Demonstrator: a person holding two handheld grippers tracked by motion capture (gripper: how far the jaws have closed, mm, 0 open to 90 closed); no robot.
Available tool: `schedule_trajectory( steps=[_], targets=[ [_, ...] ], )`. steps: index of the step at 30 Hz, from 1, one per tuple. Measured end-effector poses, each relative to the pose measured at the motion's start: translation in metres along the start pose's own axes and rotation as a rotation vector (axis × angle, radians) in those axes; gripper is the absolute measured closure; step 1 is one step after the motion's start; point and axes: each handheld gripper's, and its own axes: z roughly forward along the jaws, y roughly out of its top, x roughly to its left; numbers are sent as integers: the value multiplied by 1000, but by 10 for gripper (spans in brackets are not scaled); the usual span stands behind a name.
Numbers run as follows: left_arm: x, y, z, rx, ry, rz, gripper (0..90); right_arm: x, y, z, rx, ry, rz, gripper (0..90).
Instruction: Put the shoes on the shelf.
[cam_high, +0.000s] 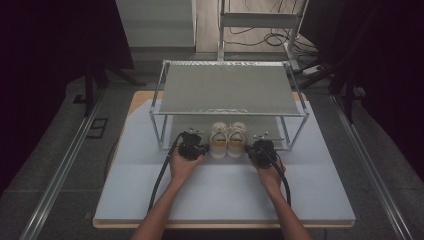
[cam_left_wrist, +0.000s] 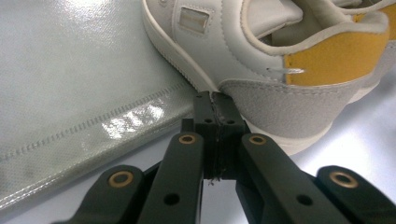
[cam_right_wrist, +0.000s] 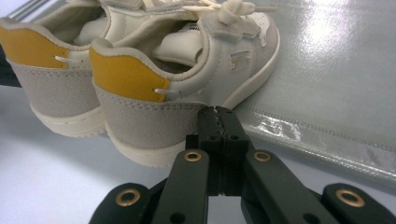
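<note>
Nearest, the left gripper and right gripper rest on the pale counter, each with jaws pressed together on nothing, tips just beside the heels. Between them stands a pair of small sneakers (cream leather, grey suede, mustard heel tabs), heels toward the person, toes pointing away under the metal shelf rack.
</note>
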Motion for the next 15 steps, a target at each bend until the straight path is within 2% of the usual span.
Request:
schedule_trajectory(
  steps=[4, 9, 13, 15],
  targets=[
    [-2, -4, -11, -23, -15, -14, 871, -1, -1, -5, -19, 24, 10, 893],
    [-13, -11, -31, -49, -39, 44, 876, 9, -6, -23, -47, 59, -16, 893],
    [-24, -14, -39, -61, -50, 72, 878, 19, -13, -30, -50, 90, -40, 893],
    [-28, -14, -37, -57, -56, 80, 878, 24, -14, -31, -46, 103, -53, 893]
  ],
)
